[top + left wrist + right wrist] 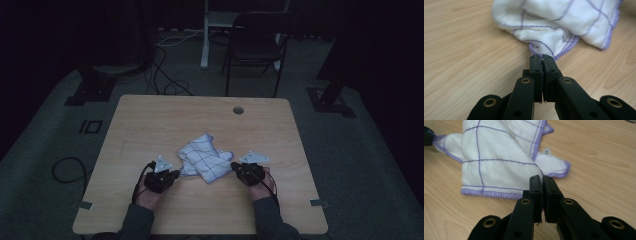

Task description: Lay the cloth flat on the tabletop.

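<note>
The cloth (205, 158), white with a purple grid and purple hem, lies crumpled a little below the middle of the high view, on the table (150, 120), between the two grippers. The left gripper (541, 58) has its jaws closed tight on a purple-hemmed corner at the cloth's edge; in its own view the fabric bunches right at the jaw tips. The right gripper (541, 178) is closed too, its tips at the cloth's lower right corner. Whether it really has fabric pinched there I cannot tell, since the tips cover that corner (its jaws look pressed together with little or nothing showing between them).

The risks, as I judge them:
- If the right grip is empty, spreading the hands would drag the cloth toward the left side of the frame instead of opening it.
- The left hold is on a thin bit of hem, so a sharp pull could slip it free.
- The cloth is folded over itself, and pulling two wrong corners would twist it rather than flatten it.
</note>
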Available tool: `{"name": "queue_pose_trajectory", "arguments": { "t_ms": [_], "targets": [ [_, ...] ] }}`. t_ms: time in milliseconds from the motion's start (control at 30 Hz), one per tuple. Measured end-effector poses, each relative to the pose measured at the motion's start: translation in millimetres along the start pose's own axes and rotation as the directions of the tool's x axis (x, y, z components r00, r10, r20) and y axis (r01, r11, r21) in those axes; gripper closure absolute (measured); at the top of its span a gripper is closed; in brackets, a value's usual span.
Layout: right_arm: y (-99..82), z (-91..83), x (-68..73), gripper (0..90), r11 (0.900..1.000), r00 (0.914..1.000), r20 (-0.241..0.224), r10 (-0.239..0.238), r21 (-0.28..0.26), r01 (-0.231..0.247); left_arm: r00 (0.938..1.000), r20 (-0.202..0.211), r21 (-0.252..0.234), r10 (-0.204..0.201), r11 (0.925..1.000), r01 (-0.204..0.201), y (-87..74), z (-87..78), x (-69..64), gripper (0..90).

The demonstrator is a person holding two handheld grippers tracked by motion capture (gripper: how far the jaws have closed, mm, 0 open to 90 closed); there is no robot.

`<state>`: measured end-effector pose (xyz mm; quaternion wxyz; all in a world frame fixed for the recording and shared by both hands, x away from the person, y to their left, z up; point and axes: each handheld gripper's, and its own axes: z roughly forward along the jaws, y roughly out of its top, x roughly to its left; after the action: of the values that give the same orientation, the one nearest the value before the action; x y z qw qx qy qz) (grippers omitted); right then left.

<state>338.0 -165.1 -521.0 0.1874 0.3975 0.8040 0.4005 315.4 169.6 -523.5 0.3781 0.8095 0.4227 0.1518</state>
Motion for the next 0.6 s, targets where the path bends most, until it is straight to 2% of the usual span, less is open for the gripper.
{"name": "queue_pose_trajectory", "arguments": {
  "t_ms": [233,467,600],
  "targets": [
    [1.4,-12.6,-15.3,87.7,0.9992,0.9988,0.04,0.03,-0.029,-0.028,0.9985,-0.031,-0.002,-0.045,0.999,0.045,-2.6,-6.6,17.2,88.4],
    [-0.2,-23.6,-29.9,87.6,0.997,0.9952,0.074,0.063,-0.049,-0.06,0.9924,-0.055,-0.013,-0.11,0.9939,0.11,-5.8,-13.9,38.8,88.4],
    [-0.7,-28.2,-35.3,87.6,0.9961,0.9936,0.087,0.072,-0.056,-0.068,0.9902,-0.073,-0.011,-0.12,0.9928,0.119,-6.1,-16.7,47.6,88.4]
  ]
}}
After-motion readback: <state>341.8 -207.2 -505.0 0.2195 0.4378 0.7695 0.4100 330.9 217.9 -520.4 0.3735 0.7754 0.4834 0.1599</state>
